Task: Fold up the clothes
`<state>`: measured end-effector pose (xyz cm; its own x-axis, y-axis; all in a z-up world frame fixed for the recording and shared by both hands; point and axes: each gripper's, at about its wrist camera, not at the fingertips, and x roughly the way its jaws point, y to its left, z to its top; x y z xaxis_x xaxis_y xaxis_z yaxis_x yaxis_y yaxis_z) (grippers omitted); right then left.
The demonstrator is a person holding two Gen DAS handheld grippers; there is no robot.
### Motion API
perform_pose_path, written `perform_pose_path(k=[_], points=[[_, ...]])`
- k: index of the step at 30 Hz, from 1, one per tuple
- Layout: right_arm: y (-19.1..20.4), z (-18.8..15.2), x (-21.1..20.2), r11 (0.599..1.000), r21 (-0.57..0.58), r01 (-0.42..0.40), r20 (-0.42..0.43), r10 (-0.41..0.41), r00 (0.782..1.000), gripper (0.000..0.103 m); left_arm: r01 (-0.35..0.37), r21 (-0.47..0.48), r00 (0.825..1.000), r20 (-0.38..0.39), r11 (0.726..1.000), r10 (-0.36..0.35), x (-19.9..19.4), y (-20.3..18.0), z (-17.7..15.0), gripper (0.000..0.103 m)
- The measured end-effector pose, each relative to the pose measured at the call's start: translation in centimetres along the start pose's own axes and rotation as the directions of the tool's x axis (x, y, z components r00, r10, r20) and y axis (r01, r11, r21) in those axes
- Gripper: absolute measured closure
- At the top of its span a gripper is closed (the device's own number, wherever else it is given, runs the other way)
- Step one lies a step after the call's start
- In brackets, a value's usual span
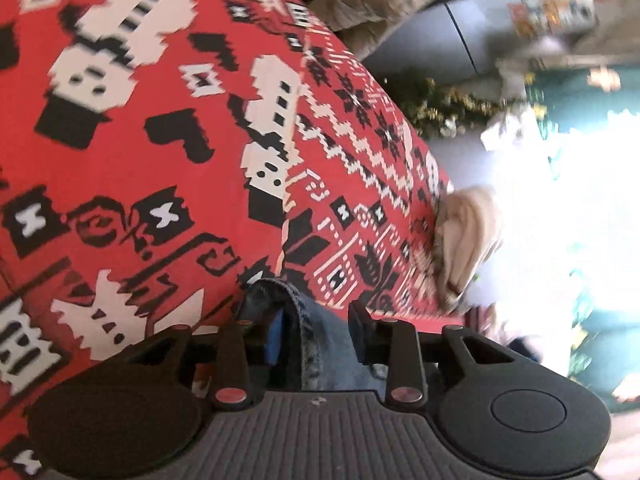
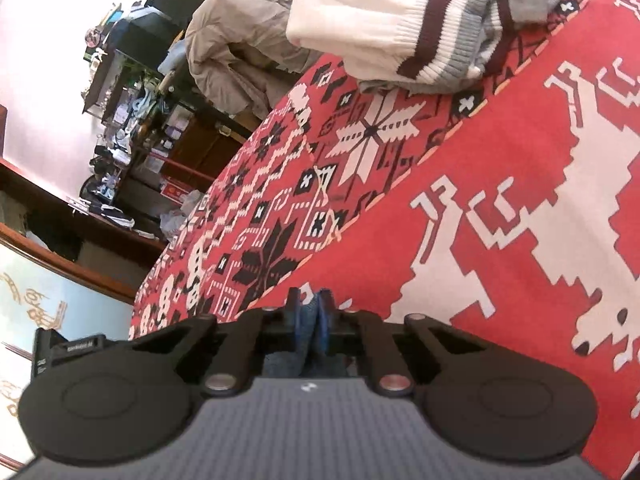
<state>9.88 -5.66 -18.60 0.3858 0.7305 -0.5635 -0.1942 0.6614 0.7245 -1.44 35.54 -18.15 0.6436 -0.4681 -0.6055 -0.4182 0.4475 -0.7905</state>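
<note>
1. while its fingers sit apart, the left gripper (image 1: 308,320) has blue denim (image 1: 320,344) lying between them — whether they grip it, i cannot tell.
2. pressed together, the right gripper (image 2: 310,308) pinches a fold of the same denim (image 2: 310,320).
3. beyond both spreads a red patterned cloth (image 2: 480,200).
4. at the far side rests a white striped sweater (image 2: 400,16) — a tan garment (image 2: 240,40) left of it.

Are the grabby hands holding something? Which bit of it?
Yes. Both hold blue denim, likely jeans. The left gripper has a stitched hem edge between its fingers, which stand apart. The right gripper pinches a bunched denim fold tightly.
</note>
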Motion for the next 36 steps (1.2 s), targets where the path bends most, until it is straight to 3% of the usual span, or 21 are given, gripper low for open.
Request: perform_pose_path(k=[3, 6, 8, 15, 17, 18, 19, 23, 27, 28, 31, 34, 36], points=[[-0.2, -0.1, 0.1, 1.0, 0.0, -0.003, -0.004, 0.003, 1.0, 0.094, 0.038, -0.072, 0.996, 0.08, 0.997, -0.032, -1.2, 1.1, 0.2, 0.071], [-0.2, -0.2, 0.1, 1.0, -0.006, 0.002, -0.002, -0.002, 1.0, 0.094, 0.104, -0.118, 0.976, 0.202, 0.988, -0.079, -3.2, 2.1, 0.4, 0.071], [-0.1, -0.3, 0.1, 1.0, -0.008, 0.004, -0.001, -0.004, 1.0, 0.094, 0.155, -0.133, 0.973, 0.193, 0.979, -0.128, -3.4, 2.1, 0.3, 0.071], [0.2, -0.1, -0.1, 1.0, -0.012, 0.012, -0.012, -0.013, 1.0, 0.094, 0.033, -0.072, 0.998, 0.062, 0.997, -0.028, -1.4, 0.8, -1.0, 0.066], [0.3, -0.1, -0.2, 1.0, -0.022, 0.017, -0.004, -0.017, 1.0, 0.097, 0.033, -0.051, 0.996, 0.079, 0.998, -0.028, -1.0, 0.5, -1.3, 0.081], [0.6, -0.2, -0.3, 0.999, -0.034, 0.023, 0.005, -0.023, 1.0, 0.099, -0.015, 0.004, 0.995, 0.101, 1.0, 0.015, -0.8, -0.1, -1.7, 0.094], [0.8, -0.3, -0.4, 0.998, -0.05, 0.033, 0.015, -0.032, 0.999, 0.1, -0.072, 0.067, 0.99, 0.127, 0.995, 0.063, -0.7, -0.7, -2.0, 0.094], [0.9, -0.6, -0.5, 0.994, -0.093, 0.061, 0.035, -0.058, 0.998, 0.101, -0.173, 0.234, 0.972, 0.196, 0.957, 0.128, -0.7, -2.2, -3.4, 0.094], [0.9, -0.7, -0.8, 0.988, -0.136, 0.079, 0.043, -0.073, 0.996, 0.101, -0.228, 0.309, 0.961, 0.227, 0.923, 0.161, -1.2, -2.9, -3.6, 0.089], [1.2, -0.7, -1.1, 0.983, -0.162, 0.081, 0.043, -0.075, 0.996, 0.101, -0.26, 0.334, 0.952, 0.247, 0.906, 0.182, -1.5, -3.4, -3.7, 0.085], [2.0, -0.6, -2.8, 0.958, -0.244, 0.153, 0.094, -0.134, 0.987, 0.1, -0.34, 0.399, 0.924, 0.311, 0.852, 0.223, -2.3, -4.9, -4.4, 0.085], [2.7, -0.4, -4.7, 0.95, -0.281, 0.136, 0.097, -0.113, 0.989, 0.099, -0.352, 0.484, 0.917, 0.349, 0.801, 0.192, -3.2, -6.8, -5.8, 0.085], [4.8, -1.3, -4.9, 0.924, -0.366, 0.115, 0.089, -0.088, 0.992, 0.094, -0.338, 0.561, 0.927, 0.338, 0.756, 0.163, -3.0, -8.5, -7.3, 0.087]])
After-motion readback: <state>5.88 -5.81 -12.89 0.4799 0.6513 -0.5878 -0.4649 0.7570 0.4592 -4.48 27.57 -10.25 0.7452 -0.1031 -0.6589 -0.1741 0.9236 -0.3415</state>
